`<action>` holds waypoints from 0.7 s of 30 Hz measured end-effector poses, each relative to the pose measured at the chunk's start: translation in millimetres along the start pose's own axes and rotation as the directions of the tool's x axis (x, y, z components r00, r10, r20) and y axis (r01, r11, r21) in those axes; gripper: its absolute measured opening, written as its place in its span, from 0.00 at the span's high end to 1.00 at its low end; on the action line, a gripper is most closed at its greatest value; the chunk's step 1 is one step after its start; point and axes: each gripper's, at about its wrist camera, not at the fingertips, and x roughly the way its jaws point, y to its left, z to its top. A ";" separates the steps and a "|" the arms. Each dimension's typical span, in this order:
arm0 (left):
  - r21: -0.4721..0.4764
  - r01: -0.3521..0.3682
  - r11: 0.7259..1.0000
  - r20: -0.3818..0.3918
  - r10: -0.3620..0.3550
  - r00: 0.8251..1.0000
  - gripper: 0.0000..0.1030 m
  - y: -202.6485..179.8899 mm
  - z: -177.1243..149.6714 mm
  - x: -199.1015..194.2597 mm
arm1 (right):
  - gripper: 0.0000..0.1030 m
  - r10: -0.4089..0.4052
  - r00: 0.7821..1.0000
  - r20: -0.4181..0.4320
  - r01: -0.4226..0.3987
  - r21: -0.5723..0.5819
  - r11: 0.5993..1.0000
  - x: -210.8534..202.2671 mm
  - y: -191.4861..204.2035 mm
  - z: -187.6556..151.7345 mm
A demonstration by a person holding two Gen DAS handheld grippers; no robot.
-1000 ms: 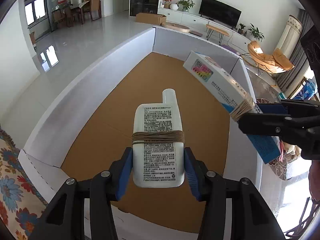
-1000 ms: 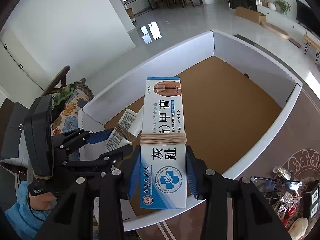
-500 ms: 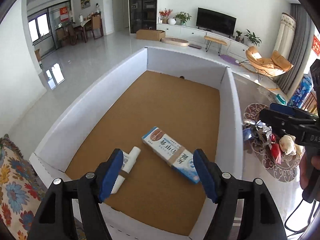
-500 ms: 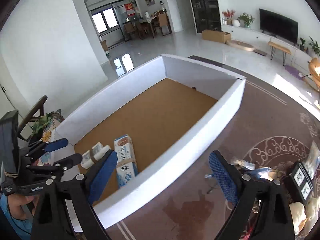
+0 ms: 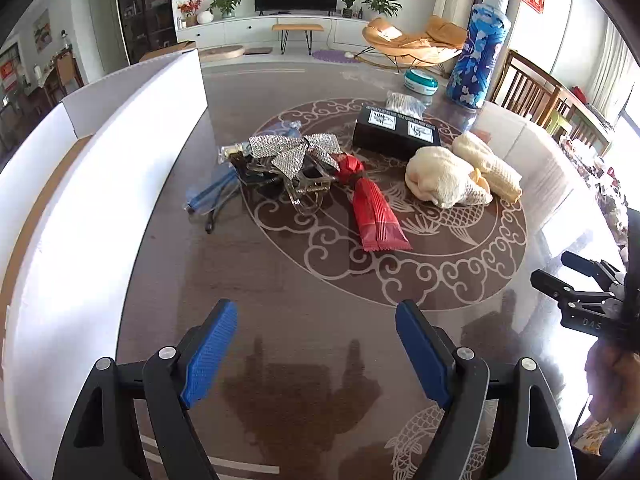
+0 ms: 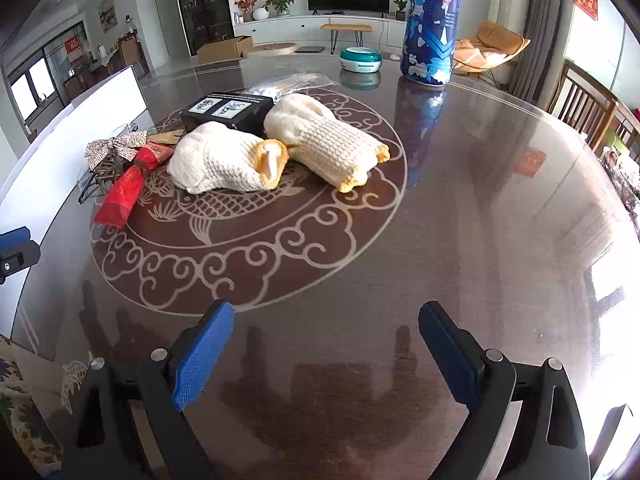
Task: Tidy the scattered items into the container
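Observation:
My left gripper point(image 5: 316, 344) is open and empty above the brown table. My right gripper point(image 6: 326, 346) is open and empty too; it also shows at the right edge of the left wrist view point(image 5: 576, 284). Scattered items lie ahead: a red packet point(image 5: 376, 216) point(image 6: 124, 192), a silver bow on a tangle of clear items point(image 5: 292, 152) point(image 6: 116, 148), a blue pen-like item point(image 5: 212, 196), a black box point(image 5: 396, 132) point(image 6: 228, 110) and two cream knitted rolls point(image 5: 444, 180) point(image 6: 224, 164). The white container point(image 5: 92, 152) stands at the left; its inside is hidden.
A tall blue canister point(image 6: 430, 24) and a small teal tin point(image 6: 360, 58) stand at the far side of the table. A clear bag point(image 5: 404, 102) lies behind the black box. Wooden chairs point(image 5: 532, 92) stand at the right.
Both grippers let go of their boxes into the container, opened, and swung right, away from the container, to face the scattered items on the table.

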 end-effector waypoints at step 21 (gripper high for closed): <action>-0.008 -0.070 0.997 0.053 0.071 0.996 0.00 -23.1 10.6 61.9 | 0.00 -0.008 0.999 0.043 0.010 -0.041 0.999 12.2 -9.2 0.7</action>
